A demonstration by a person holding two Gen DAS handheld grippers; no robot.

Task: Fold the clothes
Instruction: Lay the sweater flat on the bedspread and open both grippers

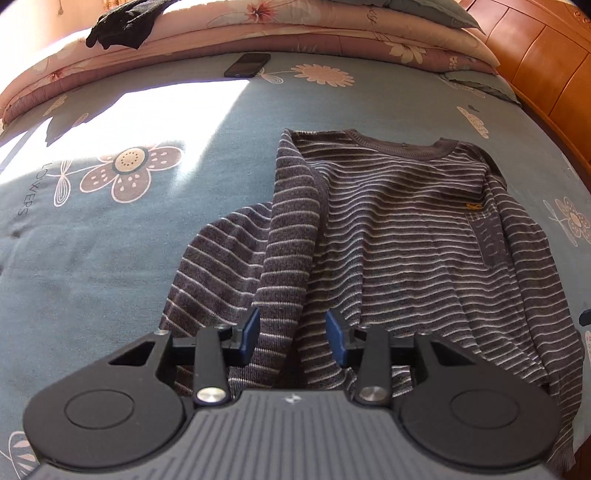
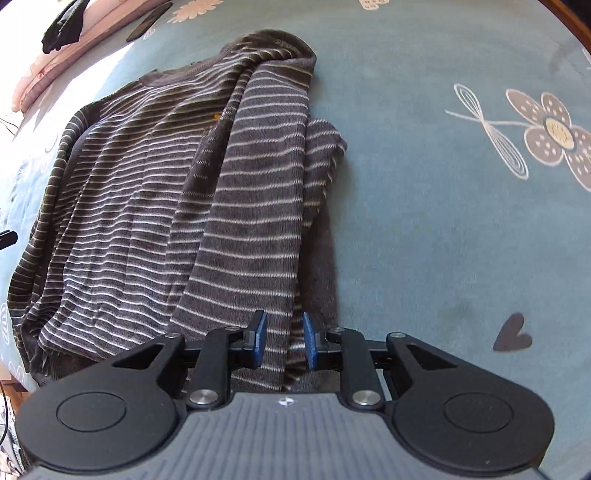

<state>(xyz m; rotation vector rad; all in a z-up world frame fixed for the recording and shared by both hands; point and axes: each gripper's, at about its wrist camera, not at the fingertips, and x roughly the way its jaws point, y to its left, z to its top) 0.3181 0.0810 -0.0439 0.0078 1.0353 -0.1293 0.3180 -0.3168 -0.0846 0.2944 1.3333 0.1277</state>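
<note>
- My left gripper (image 1: 291, 338) hangs over the sweater (image 1: 399, 229) with its blue pads moderately apart; a folded-in sleeve runs between them, but the pads do not press it.
- My right gripper (image 2: 283, 341) stands narrower, its pads parted on either side of the other sleeve's edge, again with no squeeze that I can see.
- The sweater is a soft ribbed knit, dark grey with thin pale stripes, a rounded ribbed collar and a small chest pocket with an orange mark. It lies flat on the bed (image 1: 110, 258), collar toward the headboard side, hem at the near edge under my fingers.
- Both sleeves are turned in over the body as long, limp bands (one bulges outward past the side seam).
- The bed sheet is smooth blue-grey cotton printed with rounded flowers (image 1: 131, 170) and a little dark heart (image 2: 511, 332); a hard patch of sun falls across its far left part.
- At the far edge lie stacked pink floral quilts (image 1: 295, 33), puffy and layered, with a crumpled black cloth (image 1: 122, 22) on top and a flat dark phone (image 1: 247, 64) just before them.
- A glossy orange wooden headboard (image 1: 546, 62) curves along the far right corner.
</note>
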